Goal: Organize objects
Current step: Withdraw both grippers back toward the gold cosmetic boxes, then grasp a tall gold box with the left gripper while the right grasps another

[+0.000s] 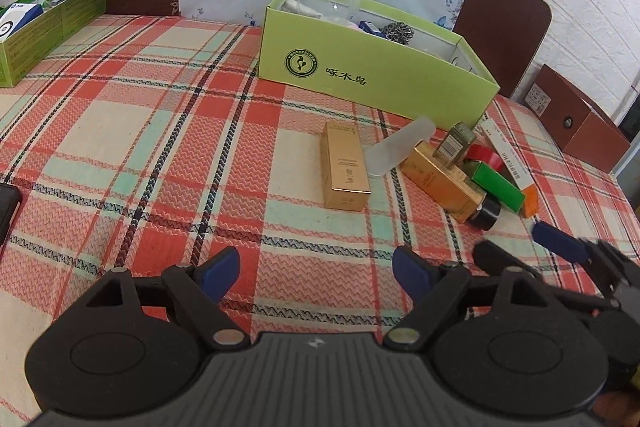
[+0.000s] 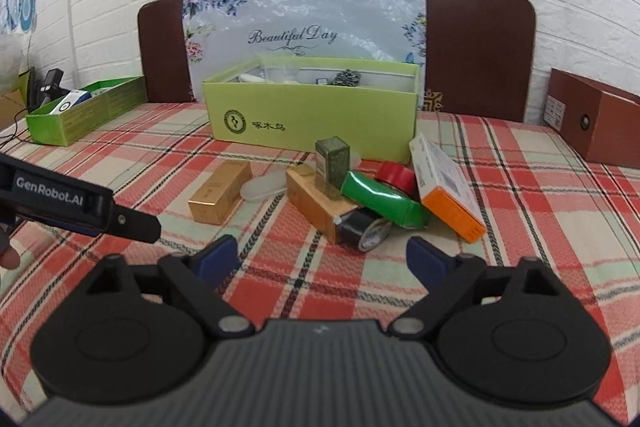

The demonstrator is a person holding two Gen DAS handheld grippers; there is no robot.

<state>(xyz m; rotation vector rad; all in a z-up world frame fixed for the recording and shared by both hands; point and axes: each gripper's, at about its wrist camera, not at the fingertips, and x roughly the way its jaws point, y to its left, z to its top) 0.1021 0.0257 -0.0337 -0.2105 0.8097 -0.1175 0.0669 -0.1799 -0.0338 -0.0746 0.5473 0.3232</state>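
A pile of small items lies on the plaid cloth in front of a light green open box (image 1: 372, 75) (image 2: 312, 115). A gold carton (image 1: 345, 167) (image 2: 220, 193) lies apart on the left, a frosted plastic piece (image 1: 394, 149) (image 2: 264, 187) beside it. A second gold carton (image 2: 316, 205), a dark green box (image 2: 332, 167), a green carton (image 2: 380, 199), red tape (image 2: 396, 177), black tape (image 2: 366, 227) and a white-orange carton (image 2: 446, 189) are heaped together. My left gripper (image 1: 316, 273) is open and empty, short of the gold carton. My right gripper (image 2: 320, 261) is open and empty, just short of the black tape.
A second green box (image 1: 52, 23) (image 2: 84, 117) with items stands at the far left. A brown box (image 1: 576, 119) (image 2: 596, 123) sits at the right edge. A brown headboard with a flowered sheet (image 2: 304, 39) backs the bed. A dark object (image 1: 8, 211) lies at the left edge.
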